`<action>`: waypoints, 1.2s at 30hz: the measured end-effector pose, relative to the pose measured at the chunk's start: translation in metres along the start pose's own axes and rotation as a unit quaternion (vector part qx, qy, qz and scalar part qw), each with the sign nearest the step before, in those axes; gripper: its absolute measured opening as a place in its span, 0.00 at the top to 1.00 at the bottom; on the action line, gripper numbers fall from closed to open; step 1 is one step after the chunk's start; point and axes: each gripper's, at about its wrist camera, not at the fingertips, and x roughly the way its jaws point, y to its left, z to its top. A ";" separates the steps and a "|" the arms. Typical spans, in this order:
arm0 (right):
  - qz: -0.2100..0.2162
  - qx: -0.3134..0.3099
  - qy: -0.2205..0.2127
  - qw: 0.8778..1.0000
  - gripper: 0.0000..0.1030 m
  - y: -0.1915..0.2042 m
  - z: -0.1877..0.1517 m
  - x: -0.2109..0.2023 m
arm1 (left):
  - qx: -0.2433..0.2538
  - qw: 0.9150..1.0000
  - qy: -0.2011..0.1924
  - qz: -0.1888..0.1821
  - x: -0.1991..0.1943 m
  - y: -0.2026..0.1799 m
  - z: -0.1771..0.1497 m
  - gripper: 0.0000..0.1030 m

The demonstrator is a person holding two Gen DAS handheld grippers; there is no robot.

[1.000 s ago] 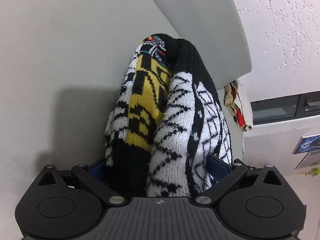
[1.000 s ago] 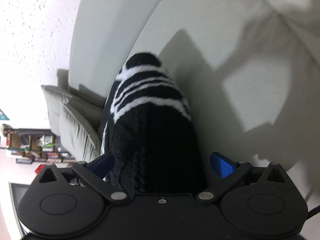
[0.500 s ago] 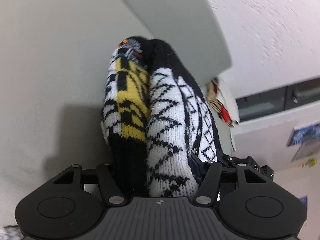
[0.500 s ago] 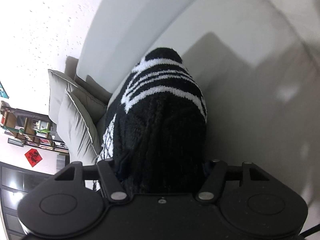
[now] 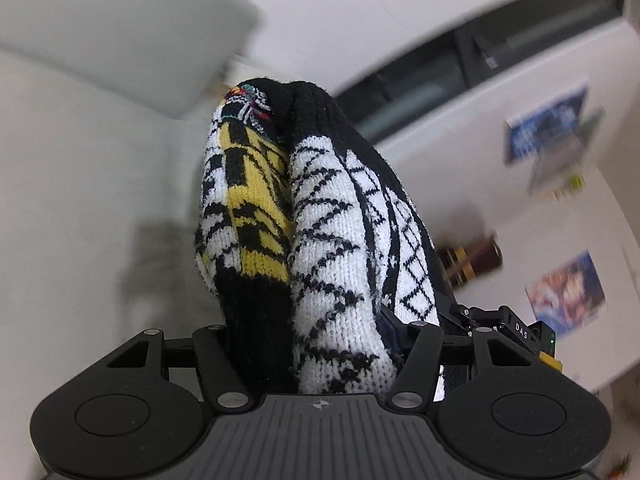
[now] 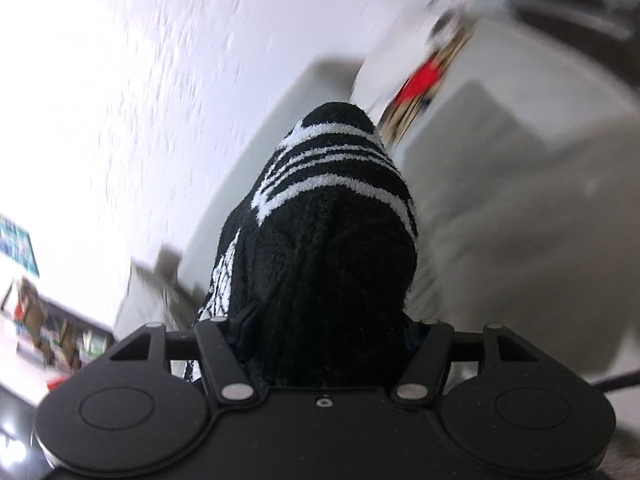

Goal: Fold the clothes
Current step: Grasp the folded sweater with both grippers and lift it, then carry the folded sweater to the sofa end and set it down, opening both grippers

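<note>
Both tongs clamp the knit sweater (image 5: 332,240); "DAS" label (image 5: 521,330) legible.

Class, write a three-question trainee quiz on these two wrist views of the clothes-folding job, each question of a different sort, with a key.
1. True or false: the left gripper is shut on the patterned knit sweater.
2. Multiple choice: in the right wrist view, the fabric in the right gripper is (a) plain red, (b) black with white stripes, (c) blue denim.
3. Fill in: beside the black and white, the left view shows a ___ knit panel.

Key: 1 true; 2 b; 3 yellow.
</note>
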 end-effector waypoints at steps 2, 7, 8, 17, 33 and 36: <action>-0.006 0.010 -0.026 1.000 0.41 -0.016 0.014 -0.026 | 0.014 1.000 0.017 -0.012 0.033 -0.020 0.003 0.45; -0.020 0.021 -0.075 0.997 0.40 -0.062 0.044 -0.058 | 0.033 0.998 0.046 -0.024 0.119 -0.036 0.015 0.45; -0.024 0.021 -0.079 0.996 0.39 -0.075 0.050 -0.056 | 0.039 0.998 0.051 -0.018 0.133 -0.032 0.014 0.44; -0.046 0.097 -0.085 0.991 0.18 -0.161 0.066 -0.016 | -0.001 0.995 0.091 0.051 0.167 0.015 0.001 0.29; -0.059 0.128 -0.106 0.984 0.00 -0.077 0.005 -0.143 | 0.123 0.975 0.061 0.177 0.049 -0.072 -0.016 0.20; -0.067 0.080 -0.106 0.989 0.00 -0.037 -0.001 -0.160 | 0.154 0.969 0.044 0.188 0.023 -0.097 -0.023 0.20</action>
